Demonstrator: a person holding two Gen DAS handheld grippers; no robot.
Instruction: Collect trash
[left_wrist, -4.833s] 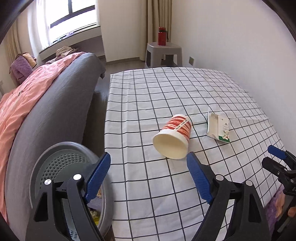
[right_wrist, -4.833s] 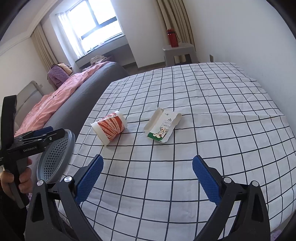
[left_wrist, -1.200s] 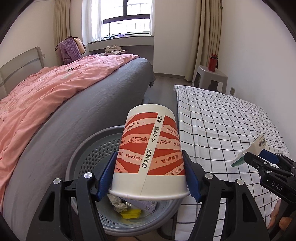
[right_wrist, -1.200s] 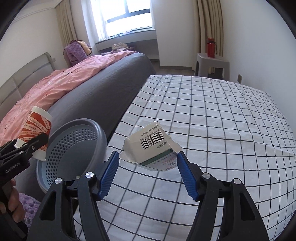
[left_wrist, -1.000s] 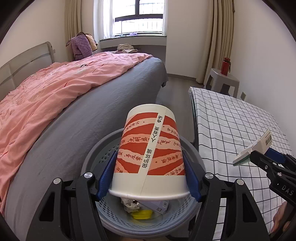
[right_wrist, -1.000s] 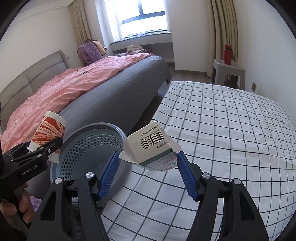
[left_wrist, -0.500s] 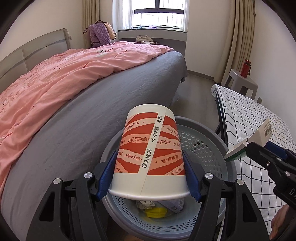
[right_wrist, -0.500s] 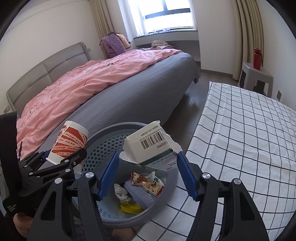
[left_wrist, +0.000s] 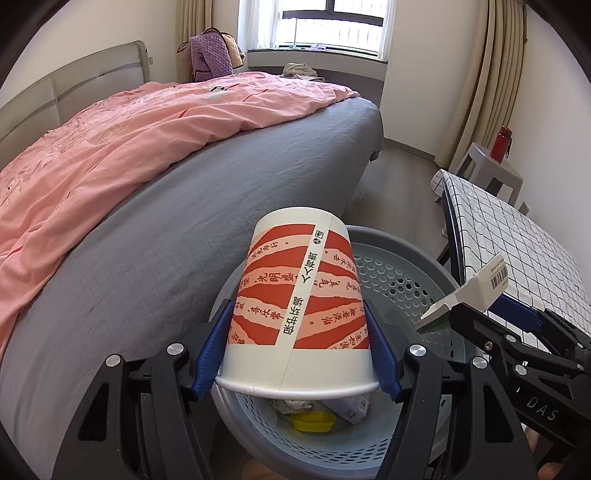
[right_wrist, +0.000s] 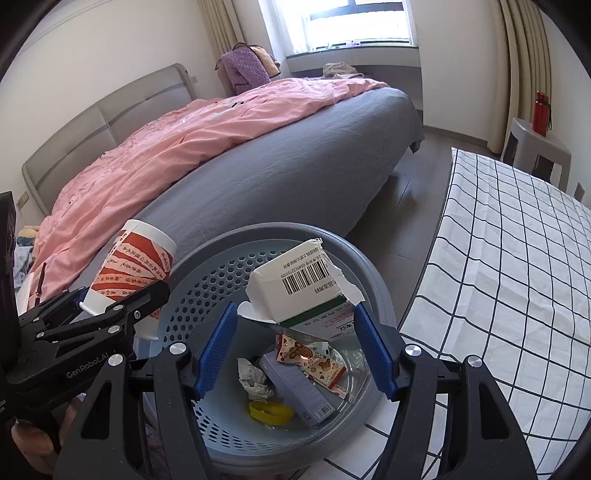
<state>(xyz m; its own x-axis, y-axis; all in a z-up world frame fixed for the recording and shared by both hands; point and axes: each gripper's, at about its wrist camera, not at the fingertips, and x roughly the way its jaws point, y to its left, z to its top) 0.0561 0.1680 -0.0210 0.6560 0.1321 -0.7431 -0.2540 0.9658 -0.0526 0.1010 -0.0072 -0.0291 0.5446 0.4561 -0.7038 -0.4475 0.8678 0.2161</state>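
Red-and-white striped paper cup (left_wrist: 299, 302), torn white barcoded carton (right_wrist: 303, 288)

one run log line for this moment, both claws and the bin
left claw: shut on paper cup | right claw: shut on carton | both over trash basket | nothing dropped yet
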